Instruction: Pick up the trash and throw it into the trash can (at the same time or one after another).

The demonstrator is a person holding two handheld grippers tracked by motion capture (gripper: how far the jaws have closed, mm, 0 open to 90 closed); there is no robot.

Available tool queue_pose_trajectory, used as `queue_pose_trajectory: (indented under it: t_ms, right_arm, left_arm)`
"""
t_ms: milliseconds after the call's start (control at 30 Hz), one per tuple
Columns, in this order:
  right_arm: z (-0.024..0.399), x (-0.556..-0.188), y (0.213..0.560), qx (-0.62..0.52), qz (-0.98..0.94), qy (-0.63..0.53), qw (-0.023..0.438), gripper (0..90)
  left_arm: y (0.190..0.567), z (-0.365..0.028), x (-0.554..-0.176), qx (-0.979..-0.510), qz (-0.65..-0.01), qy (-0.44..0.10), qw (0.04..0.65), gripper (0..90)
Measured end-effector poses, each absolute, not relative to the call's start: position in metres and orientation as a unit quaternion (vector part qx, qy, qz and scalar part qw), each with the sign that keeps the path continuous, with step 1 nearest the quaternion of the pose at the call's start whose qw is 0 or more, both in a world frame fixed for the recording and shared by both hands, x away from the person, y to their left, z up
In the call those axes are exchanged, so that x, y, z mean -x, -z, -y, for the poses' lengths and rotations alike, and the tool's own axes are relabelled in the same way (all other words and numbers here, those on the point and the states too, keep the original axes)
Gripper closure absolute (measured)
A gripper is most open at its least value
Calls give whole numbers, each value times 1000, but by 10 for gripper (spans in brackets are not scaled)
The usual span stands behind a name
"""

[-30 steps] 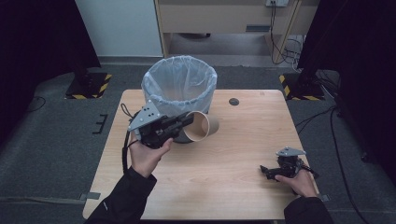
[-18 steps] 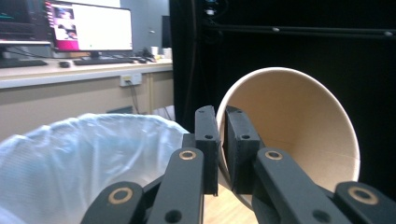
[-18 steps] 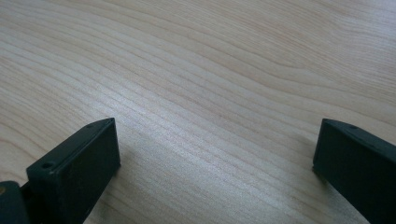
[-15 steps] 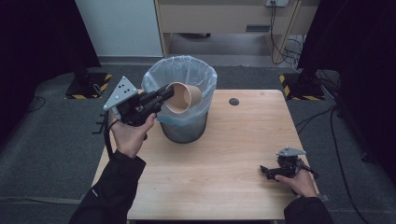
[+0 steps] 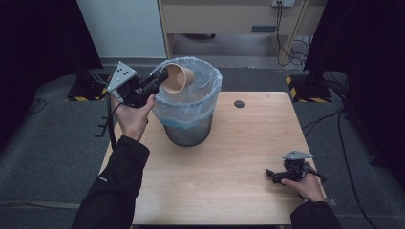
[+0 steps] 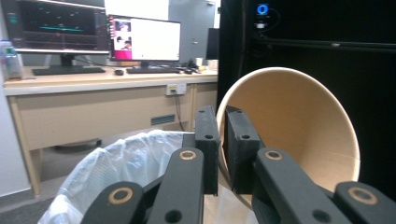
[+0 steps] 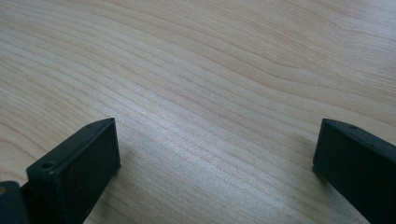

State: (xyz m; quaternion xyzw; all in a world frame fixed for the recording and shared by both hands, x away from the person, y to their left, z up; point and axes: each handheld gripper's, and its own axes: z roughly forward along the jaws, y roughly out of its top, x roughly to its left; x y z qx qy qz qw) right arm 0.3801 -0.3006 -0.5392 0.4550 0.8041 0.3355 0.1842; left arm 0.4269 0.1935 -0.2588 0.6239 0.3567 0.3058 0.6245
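Above the plastic-lined grey waste bin (image 5: 187, 102) | brown paper cup (image 5: 175, 79) pinched by its rim in left tongs (image 5: 160, 81), release into bin pending | right tongs (image 5: 273, 175) gaping, empty, rested on wooden surface (image 5: 229, 167).

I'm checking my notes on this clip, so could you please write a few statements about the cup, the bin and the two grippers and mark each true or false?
1. The left gripper is closed on the rim of the paper cup. True.
2. The cup stands upright on the table. False: it is held tilted in the air above the lined bin.
3. The right gripper has its jaws apart with nothing between them. True: bare wood lies between them in the right gripper view.
4. The bin has no liner. False: a pale plastic bag is folded over its rim.
5. The right gripper is over the bin. False: it is low at the table's near right corner.
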Motion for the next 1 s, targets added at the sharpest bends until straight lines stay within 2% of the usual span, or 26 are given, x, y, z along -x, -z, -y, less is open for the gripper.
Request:
queue_pose_trajectory:
  t_ms: [300,400,533,700,1000]
  right_arm:
    - [301,-380,539,-455,-803,-336,184,8]
    - [300,-380,539,-456,-803,-336,184,8]
    - [300,-380,539,-456,-803,-336,184,8]
    - [301,-380,539,-455,-804,-335,184,8]
    - [301,-380,539,-455,-804,-335,184,8]
  left_arm:
    - [273,-189,-459,-621,-399,-311,599,835]
    - [279,-191,-466,-621,-412,-304,593,697]
    - [282,-196,-461,-618,-413,-303,597,652]
    - [285,-212,-441,-623,-406,-307,594,527]
    - [301,-241,-394,-632,-406,-299,589,393]
